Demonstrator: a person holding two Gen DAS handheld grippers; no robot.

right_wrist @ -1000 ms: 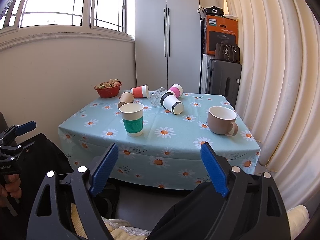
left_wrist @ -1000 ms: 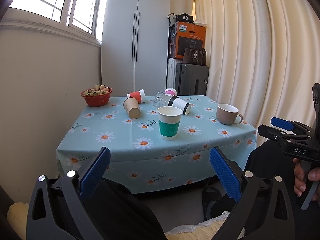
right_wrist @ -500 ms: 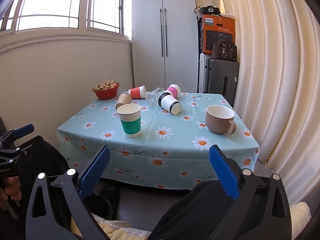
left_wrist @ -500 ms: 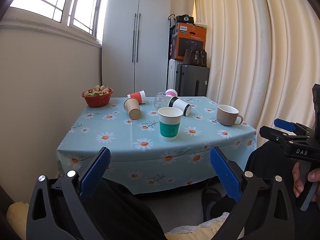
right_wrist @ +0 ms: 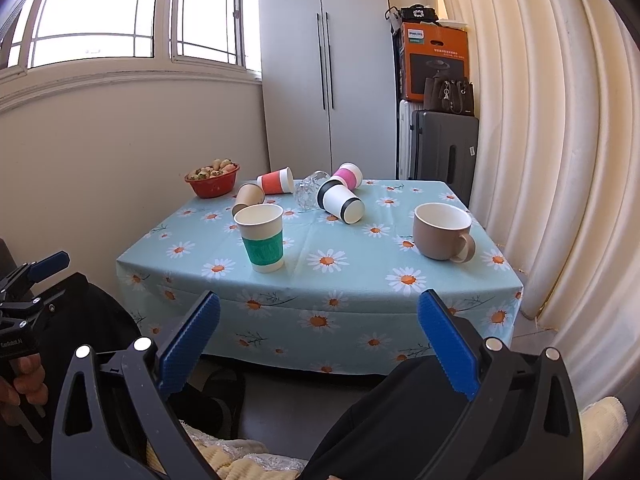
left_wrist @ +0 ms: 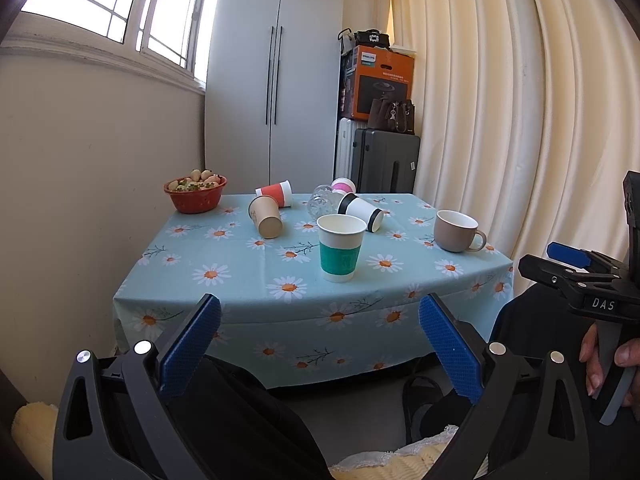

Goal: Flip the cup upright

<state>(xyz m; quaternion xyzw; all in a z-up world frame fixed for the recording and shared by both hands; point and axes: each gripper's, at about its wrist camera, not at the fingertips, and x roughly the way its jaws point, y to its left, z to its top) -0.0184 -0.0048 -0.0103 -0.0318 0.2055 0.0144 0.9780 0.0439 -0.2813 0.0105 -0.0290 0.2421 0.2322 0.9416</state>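
Both grippers held back from the table (left_wrist: 240, 300), short of its near edge, nothing between the fingers. Left gripper (left_wrist: 319, 346): jaws spread wide, empty. Right gripper (right_wrist: 318, 344): same, wide open, empty.

On the daisy tablecloth:
- green-sleeve paper cup (left_wrist: 340, 248), upright, near the front edge, centre.
- beige mug (left_wrist: 456, 230), upright, right side, handle pointing right.
- 5 vessels on their sides in a cluster at the back: brown paper cup (left_wrist: 265, 216), mouth toward camera; red-sleeve cup (left_wrist: 275, 194) just behind it; clear glass (left_wrist: 321, 202) in the middle; black-banded white cup (left_wrist: 360, 212) just right of the glass; pink-sleeve cup (left_wrist: 343, 185) behind those.
- glass and black-banded cup look like they're touching, can't confirm from the left wrist view.
- red bowl (left_wrist: 195, 196) at back left corner, heaped with small items, too small to ID.

Right gripper also visible at the right edge of the left wrist view, well off the table.
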